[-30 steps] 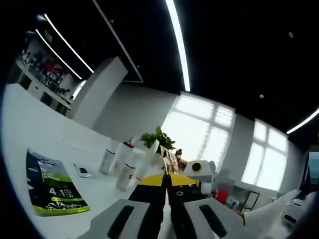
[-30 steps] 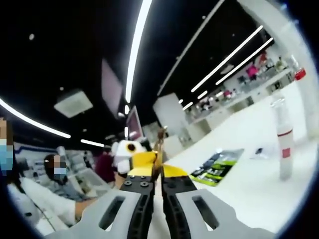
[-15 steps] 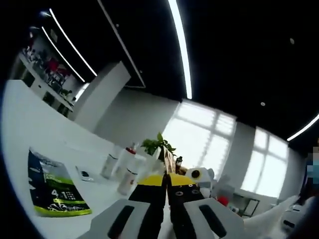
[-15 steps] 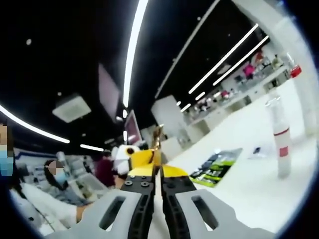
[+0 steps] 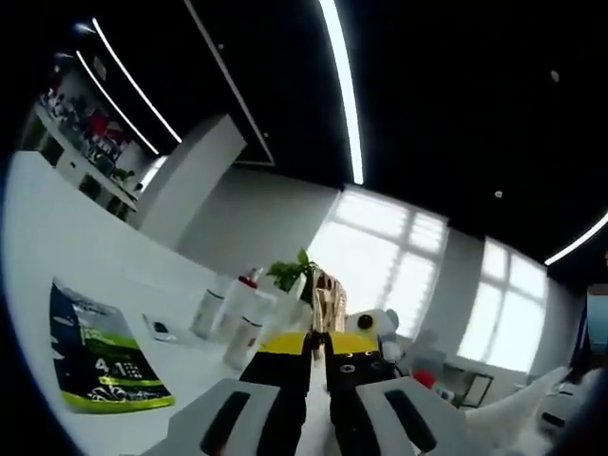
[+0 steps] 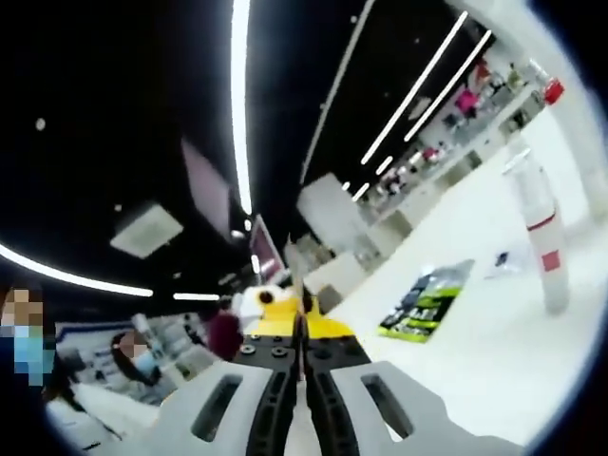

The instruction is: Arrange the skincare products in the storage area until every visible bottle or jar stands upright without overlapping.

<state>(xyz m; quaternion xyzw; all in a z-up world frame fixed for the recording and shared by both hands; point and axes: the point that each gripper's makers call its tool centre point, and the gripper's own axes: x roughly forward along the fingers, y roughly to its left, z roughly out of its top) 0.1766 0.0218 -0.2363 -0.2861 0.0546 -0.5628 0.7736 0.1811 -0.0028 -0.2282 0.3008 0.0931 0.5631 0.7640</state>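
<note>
1. The bottles point(image 5: 233, 318) stand upright in a tight cluster on the white desk point(image 5: 57, 247), well ahead of the left gripper point(image 5: 317, 353). Its jaws are nearly pressed together and hold nothing, so a blind push could topple several.
2. The right gripper point(image 6: 301, 334), jaws pressed together and empty, points away from the tall bottle point(image 6: 541, 228) standing at the view's edge; swinging sideways may knock it.
3. The green packet point(image 5: 100, 356) lies flat nearby and could be dragged.

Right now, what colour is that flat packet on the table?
Black and green packet, clearest in the left gripper view.
</note>
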